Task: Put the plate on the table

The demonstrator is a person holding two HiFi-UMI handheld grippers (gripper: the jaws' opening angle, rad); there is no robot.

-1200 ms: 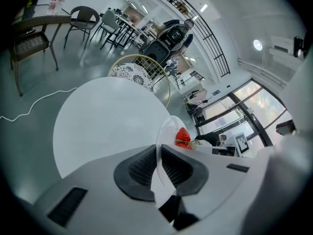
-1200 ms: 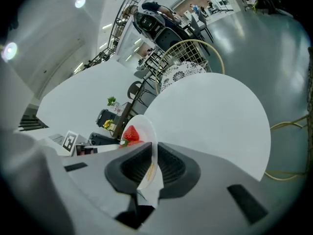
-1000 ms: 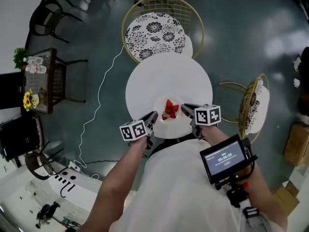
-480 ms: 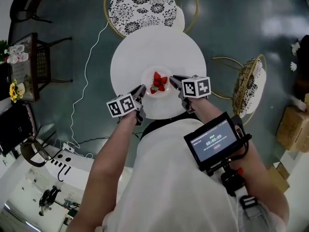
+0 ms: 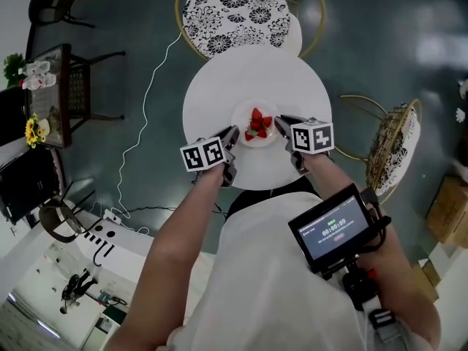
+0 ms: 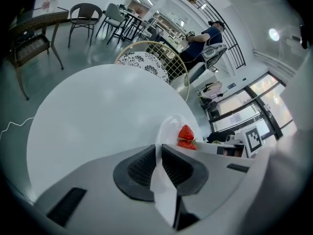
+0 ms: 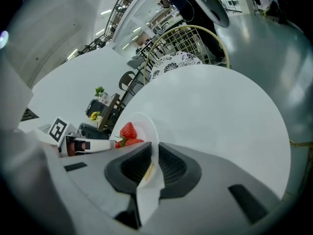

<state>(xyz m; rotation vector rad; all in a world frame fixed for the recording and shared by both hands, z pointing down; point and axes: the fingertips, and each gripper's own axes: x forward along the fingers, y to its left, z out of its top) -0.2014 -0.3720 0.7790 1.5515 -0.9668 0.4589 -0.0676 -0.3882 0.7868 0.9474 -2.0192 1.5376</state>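
Head view shows a small white plate [image 5: 246,113] with strawberries [image 5: 257,123] over the near half of the round white counter [image 5: 256,72]; whether it touches the top I cannot tell. The left gripper [image 5: 232,133] is clamped on the plate's left rim and the right gripper [image 5: 282,121] on its right rim. Each gripper view shows the thin edge pinched between dark pads [image 6: 142,166].

Plate [image 5: 243,117] at table [image 5: 248,79] middle, strawberries [image 5: 257,123] on it; left gripper [image 5: 232,132] left, right gripper [image 5: 281,121] right (jaws on rim); chair [image 5: 238,13] behind.
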